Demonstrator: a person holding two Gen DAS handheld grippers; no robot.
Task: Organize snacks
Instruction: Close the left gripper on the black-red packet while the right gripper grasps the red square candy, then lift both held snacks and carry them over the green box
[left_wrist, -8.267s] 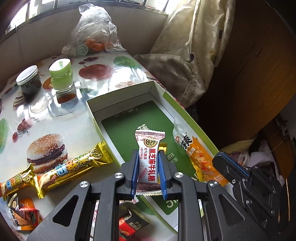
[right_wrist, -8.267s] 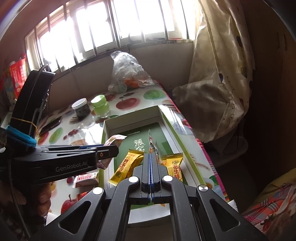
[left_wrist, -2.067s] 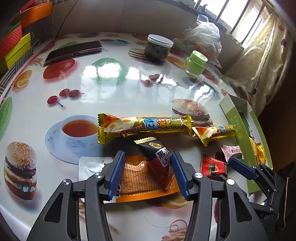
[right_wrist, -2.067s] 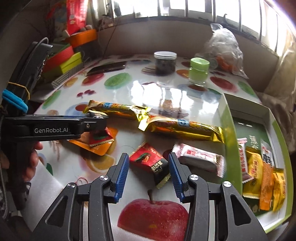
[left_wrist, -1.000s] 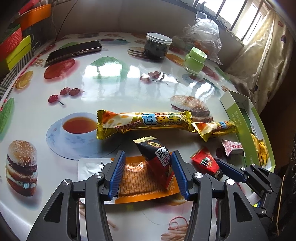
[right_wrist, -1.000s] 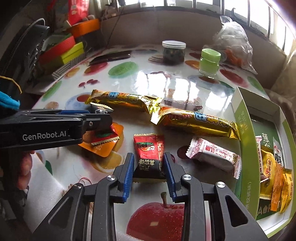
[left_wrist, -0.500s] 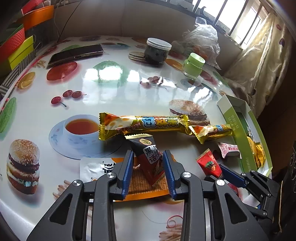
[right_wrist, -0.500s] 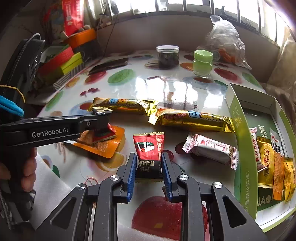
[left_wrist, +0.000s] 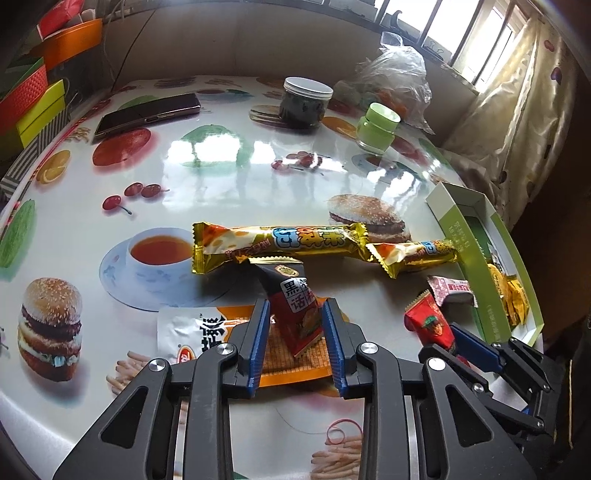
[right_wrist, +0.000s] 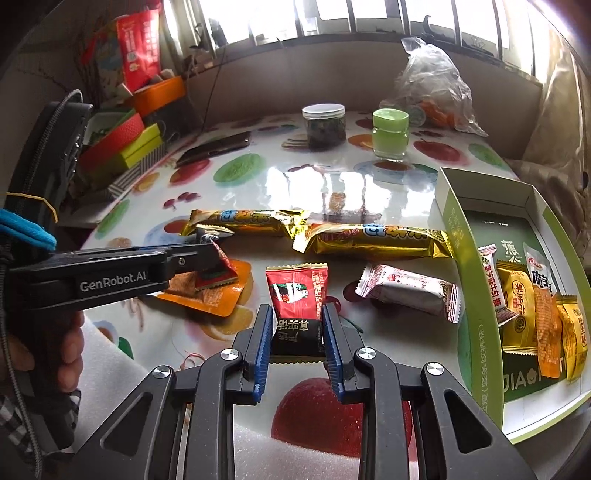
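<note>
**Both tools on snack packets, box half filled**

Nearest in the left wrist view, the left tool has its blue jaws closing on a dark red packet; the packet stands tilted between them, its lower end over an orange pouch that lies flat on the surface. In the right wrist view the same tool reaches in from the left, held by a hand, with the packet's red corner showing at its tip.

The right tool has its jaws narrowed onto the black lower end of a red packet, both pads touching its sides; the packet looks lifted a little off the surface, though I cannot tell for sure.

Just right of it lies a white-and-pink candy, near the wall of the green box. Inside the box, at its near end, several yellow and orange packets lie side by side with one white packet at their left.

Beyond the tools two long gold bars lie end to end across the surface, the right one reaching the box wall.

Farther back stand a dark jar with a white lid and a green jar, with a phone to the left and a clear plastic bag to the right, under the window.
</note>
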